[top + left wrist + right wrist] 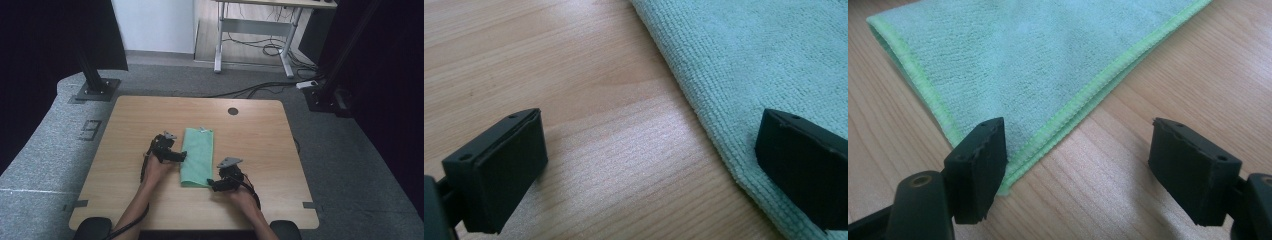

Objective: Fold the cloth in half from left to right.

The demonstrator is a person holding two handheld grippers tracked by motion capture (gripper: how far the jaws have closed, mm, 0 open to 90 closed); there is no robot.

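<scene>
Green cloth (197, 156) — small unreadable edge tag

Green cloth (774, 60) cut off by frame edges

mint-green cloth (196, 155) with lime edging, light wood-grain table (130, 125), black claws.

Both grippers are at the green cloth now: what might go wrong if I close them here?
The right gripper stands open astride the folded microfibre cloth's near corner; closing may catch only the top layer. The left gripper straddles the cloth's long edge, one jaw over bare table, so it may pinch little fabric.
</scene>
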